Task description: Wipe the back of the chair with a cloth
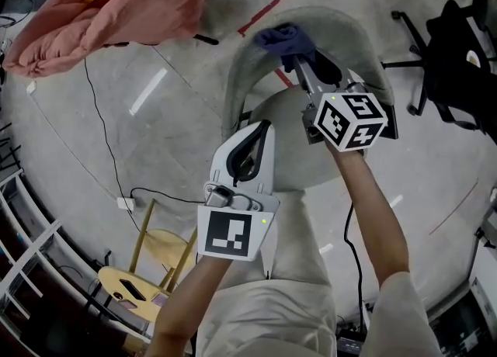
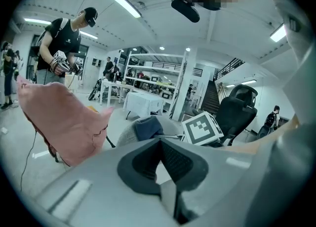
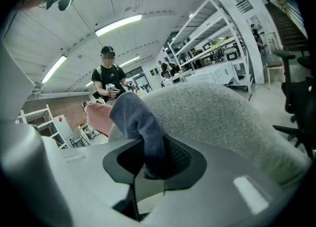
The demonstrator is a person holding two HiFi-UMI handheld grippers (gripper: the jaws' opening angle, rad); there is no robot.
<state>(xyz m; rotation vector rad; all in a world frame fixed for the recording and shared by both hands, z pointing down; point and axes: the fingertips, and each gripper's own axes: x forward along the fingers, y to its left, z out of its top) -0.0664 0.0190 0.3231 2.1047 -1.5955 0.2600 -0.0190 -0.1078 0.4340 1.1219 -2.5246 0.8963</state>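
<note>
While my right claw (image 1: 301, 62) was clamped on the blue cloth (image 1: 281, 38), pressing it to the top rim of the chair back (image 1: 353, 33), my left claw (image 1: 248, 146) hung closed and empty above the seat (image 1: 289, 142). I judged the wiping barely begun, with most of the back left to do.

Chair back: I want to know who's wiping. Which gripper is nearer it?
Right. The right gripper holds the cloth at the chair back's top edge; the left gripper hangs nearer the person, by the seat, shut on nothing and apart from the back.
</note>
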